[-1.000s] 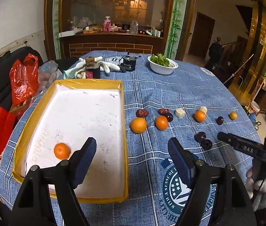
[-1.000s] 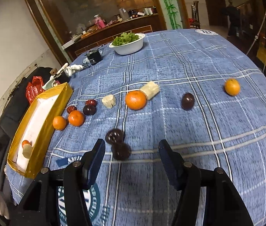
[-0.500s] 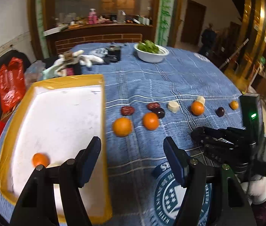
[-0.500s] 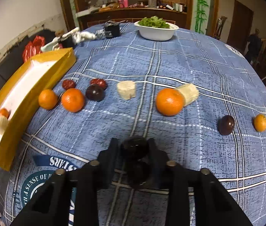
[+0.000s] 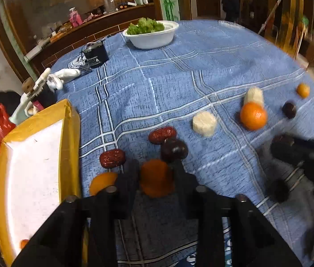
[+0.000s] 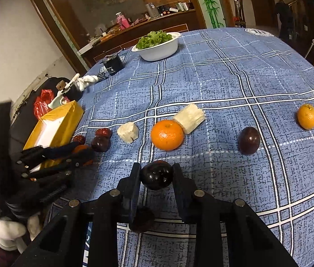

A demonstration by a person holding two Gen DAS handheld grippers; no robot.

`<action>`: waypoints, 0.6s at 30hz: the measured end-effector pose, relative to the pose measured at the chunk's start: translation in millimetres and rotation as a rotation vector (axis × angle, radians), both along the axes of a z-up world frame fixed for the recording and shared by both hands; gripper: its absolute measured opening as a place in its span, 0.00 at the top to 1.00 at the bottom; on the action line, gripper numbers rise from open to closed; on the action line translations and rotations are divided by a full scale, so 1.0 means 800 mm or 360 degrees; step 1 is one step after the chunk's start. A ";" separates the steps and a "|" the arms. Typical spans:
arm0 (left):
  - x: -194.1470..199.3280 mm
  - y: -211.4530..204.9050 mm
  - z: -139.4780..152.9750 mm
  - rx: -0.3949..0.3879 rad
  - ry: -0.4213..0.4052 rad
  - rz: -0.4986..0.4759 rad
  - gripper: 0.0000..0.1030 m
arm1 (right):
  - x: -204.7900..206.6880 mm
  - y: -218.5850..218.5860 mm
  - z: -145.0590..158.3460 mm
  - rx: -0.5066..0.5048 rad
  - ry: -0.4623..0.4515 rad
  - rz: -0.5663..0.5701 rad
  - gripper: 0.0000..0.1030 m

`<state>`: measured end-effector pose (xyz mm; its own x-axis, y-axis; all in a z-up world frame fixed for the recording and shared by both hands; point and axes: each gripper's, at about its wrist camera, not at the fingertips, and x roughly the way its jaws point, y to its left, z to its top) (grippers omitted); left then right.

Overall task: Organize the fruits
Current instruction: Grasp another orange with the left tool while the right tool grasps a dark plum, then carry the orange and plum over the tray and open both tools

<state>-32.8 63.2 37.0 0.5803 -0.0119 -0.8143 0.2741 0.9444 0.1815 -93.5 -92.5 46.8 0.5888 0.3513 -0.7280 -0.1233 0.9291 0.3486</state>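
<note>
My left gripper (image 5: 155, 178) is shut on an orange (image 5: 155, 181) on the blue tablecloth, beside the yellow tray (image 5: 70, 138). Another orange (image 5: 102, 182) lies just left of it, with two red dates (image 5: 112, 158) and a dark plum (image 5: 174, 150) behind. My right gripper (image 6: 156, 175) is shut on a dark plum (image 6: 156, 174) and holds it above the cloth; a second dark plum (image 6: 142, 220) lies under it. The left gripper shows at the left in the right wrist view (image 6: 68, 155).
More fruit lies in a row: a large orange (image 6: 167, 134), two pale cut pieces (image 6: 128, 132), a dark plum (image 6: 248, 140) and a small orange (image 6: 307, 116). A white bowl of greens (image 6: 158, 46) and a black cup (image 6: 112, 64) stand at the back.
My left gripper moved forward from over the tray and closed on an orange. My right gripper stays shut on the plum and has lifted it off the cloth.
</note>
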 end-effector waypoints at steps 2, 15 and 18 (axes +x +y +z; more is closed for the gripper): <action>-0.005 -0.002 0.002 0.0017 -0.0015 -0.0004 0.72 | 0.002 -0.002 0.000 0.0022 0.0010 -0.0004 0.70; -0.078 0.147 0.094 -0.0834 -0.0037 0.0277 0.71 | 0.018 -0.043 -0.028 0.1043 0.0144 0.0183 0.70; -0.099 0.193 0.109 -0.0826 -0.0124 0.0373 0.71 | 0.014 -0.032 -0.020 0.0960 0.0106 0.0211 0.70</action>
<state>-111.9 217.3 124.4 0.6734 -0.2624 -0.6911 0.0512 0.9492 -0.3106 -82.4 -118.1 30.9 0.4720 0.7794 -0.4120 -0.1840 0.5441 0.8186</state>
